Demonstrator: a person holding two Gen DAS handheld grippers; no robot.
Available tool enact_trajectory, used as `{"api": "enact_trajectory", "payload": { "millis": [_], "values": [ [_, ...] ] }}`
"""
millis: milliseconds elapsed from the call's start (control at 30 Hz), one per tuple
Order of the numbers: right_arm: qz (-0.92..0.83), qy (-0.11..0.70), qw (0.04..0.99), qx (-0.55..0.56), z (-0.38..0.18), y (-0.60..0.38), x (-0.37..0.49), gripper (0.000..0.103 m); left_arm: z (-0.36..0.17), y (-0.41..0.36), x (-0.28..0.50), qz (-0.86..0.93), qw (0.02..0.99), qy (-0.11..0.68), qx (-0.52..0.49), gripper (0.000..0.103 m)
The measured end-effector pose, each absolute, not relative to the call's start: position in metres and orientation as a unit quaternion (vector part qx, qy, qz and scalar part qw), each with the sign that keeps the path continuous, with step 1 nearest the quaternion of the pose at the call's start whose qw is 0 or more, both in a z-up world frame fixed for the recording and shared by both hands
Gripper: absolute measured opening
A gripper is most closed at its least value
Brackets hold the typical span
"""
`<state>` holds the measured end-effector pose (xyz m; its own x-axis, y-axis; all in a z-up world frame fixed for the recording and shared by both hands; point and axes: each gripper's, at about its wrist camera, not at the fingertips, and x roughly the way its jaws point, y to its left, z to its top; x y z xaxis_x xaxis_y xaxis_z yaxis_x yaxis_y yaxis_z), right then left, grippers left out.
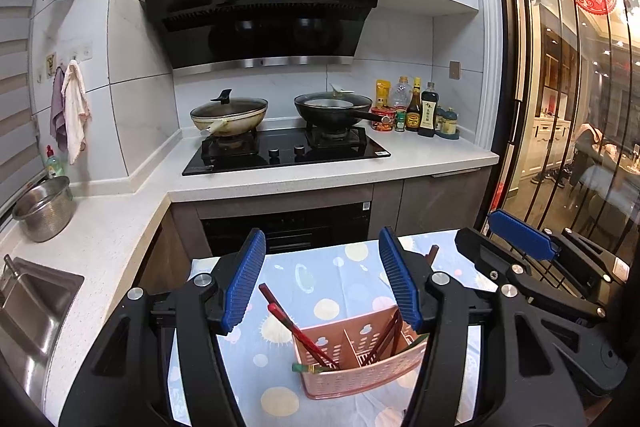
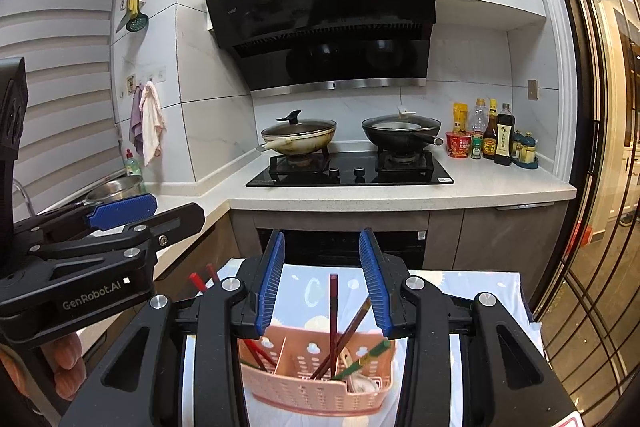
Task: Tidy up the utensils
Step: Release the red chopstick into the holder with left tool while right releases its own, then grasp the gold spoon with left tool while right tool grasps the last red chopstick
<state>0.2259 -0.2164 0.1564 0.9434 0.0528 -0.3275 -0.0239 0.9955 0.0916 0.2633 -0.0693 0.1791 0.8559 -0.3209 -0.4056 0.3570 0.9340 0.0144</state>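
Both grippers hang released, jaws apart and empty: left gripper (image 1: 322, 283), right gripper (image 2: 323, 279). Low in frame between ribbed blue pads (image 2: 272, 277) sits a perforated pink plastic basket (image 2: 316, 393) holding red lacquered chopsticks (image 2: 333, 315), on a dotted pale-blue tablecloth (image 1: 312, 279). Beyond, a black glass hob (image 1: 286, 149).

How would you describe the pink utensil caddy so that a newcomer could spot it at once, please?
Start at the black cooktop, then drop to the small table with the dotted blue cloth in front. The pink utensil caddy stands on that cloth, a perforated plastic basket with compartments, the only container there holding chopsticks.
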Motion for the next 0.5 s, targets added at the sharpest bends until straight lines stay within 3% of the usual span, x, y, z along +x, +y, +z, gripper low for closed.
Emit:
{"api": "enact_trajectory", "payload": {
  "millis": [500],
  "values": [
    [0.013, 0.208, 0.977, 0.052, 0.107, -0.22, 0.142, 0.038, 0.133, -0.058, 0.206, -0.166, 0.956, 0.235, 0.058, 0.057]
  ]
}}
